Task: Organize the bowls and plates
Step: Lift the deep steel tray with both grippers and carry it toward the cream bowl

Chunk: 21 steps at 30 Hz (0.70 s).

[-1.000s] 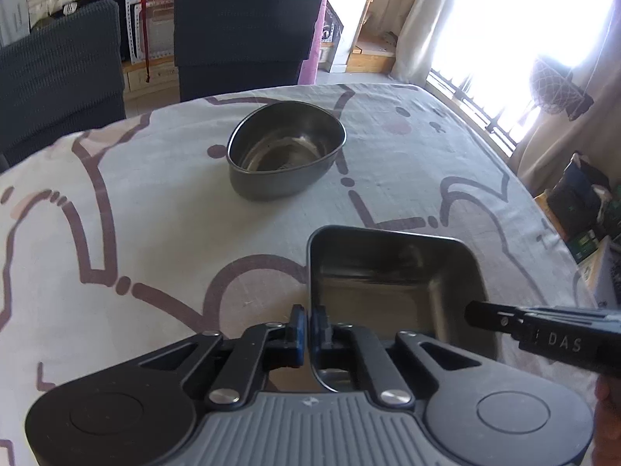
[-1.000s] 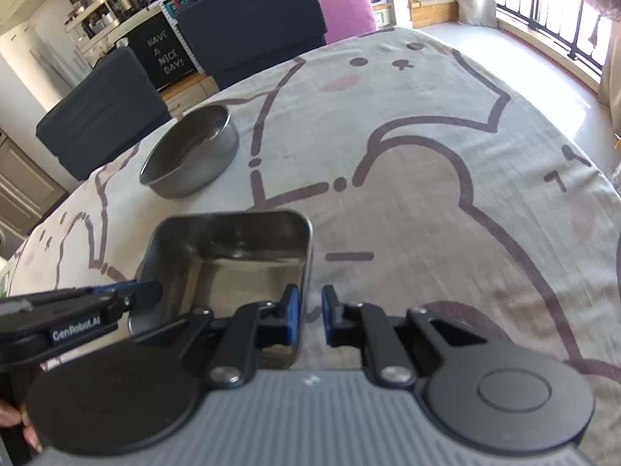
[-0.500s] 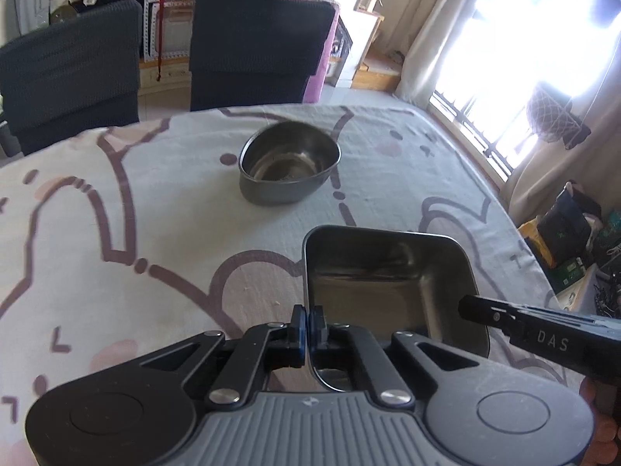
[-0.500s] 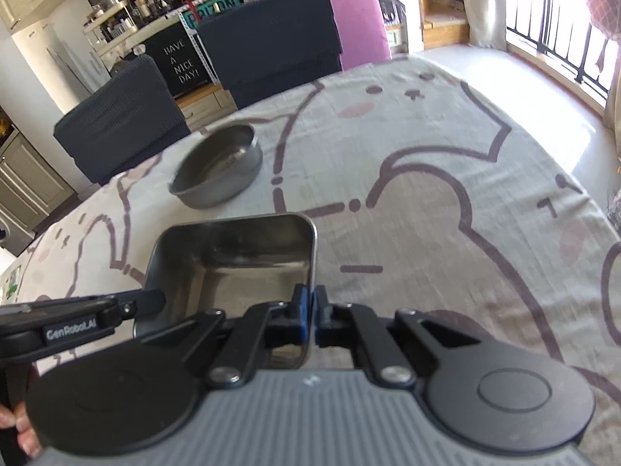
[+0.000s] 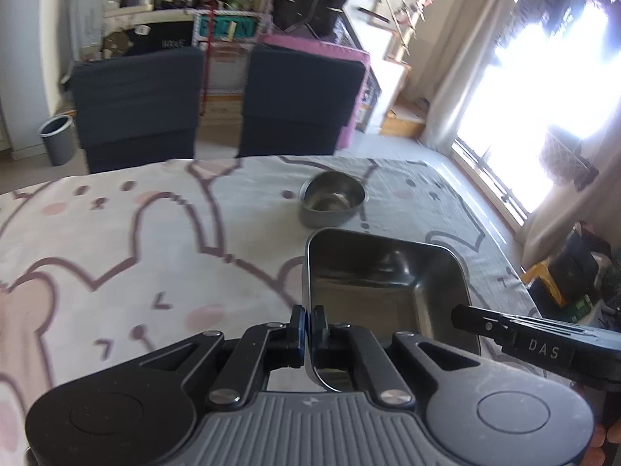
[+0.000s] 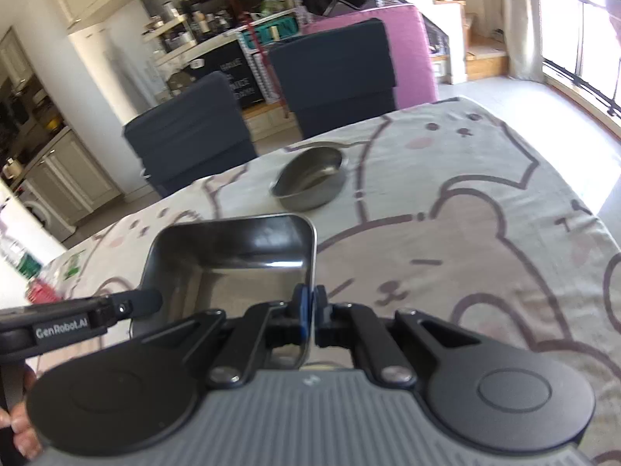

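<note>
With both grippers, left [image 5: 309,316] and right [image 6: 309,297], now clamped on its opposite walls, you've lifted the square pan [image 5: 388,272] off the table [image 5: 116,240], ready for carrying toward the far bowl [image 5: 332,204].

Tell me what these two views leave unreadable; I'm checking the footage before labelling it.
- Left wrist view: near corner of the square steel tray, hidden behind the left tool.
- Right wrist view: tray's near edge, hidden by the right tool.
- Both views: contents of the rounded steel bowl, too small and blurred.
</note>
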{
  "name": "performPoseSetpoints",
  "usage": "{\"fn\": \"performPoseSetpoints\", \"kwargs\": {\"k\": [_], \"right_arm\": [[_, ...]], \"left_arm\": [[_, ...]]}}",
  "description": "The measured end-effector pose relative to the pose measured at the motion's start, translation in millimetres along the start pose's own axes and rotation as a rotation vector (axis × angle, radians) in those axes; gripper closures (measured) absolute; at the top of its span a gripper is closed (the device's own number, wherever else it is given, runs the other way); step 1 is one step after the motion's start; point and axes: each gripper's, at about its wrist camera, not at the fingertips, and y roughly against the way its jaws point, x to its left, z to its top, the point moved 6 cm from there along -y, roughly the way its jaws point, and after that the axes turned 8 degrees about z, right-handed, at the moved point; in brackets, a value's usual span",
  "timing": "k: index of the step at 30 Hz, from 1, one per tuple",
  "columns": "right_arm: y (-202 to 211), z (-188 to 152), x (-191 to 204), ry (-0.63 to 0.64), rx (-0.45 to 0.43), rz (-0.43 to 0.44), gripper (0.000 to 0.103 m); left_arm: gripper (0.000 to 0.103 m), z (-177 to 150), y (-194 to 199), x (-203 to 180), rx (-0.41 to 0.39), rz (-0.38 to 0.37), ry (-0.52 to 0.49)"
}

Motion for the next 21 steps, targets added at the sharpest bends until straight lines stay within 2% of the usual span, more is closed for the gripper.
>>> {"fn": "performPoseSetpoints", "kwargs": {"k": [6,14,21], "right_arm": [[7.6,-17.6,41.3,0.033,0.014,0.087,0.099],[6.0,-50.7,106.9,0.153,0.048,0.135,0.099],[-3.0,-72.8,153.2,0.211,0.084,0.19,0.099]], "left_arm": [[0.1,-22.7,37.4,39.3,-0.028,0.052,0.058],[0.101,-49.0,78.5,91.6,-0.065,0.14,0.133],[0.101,-76.6,97.0,132.8,-0.065,0.189,0.186]]}}
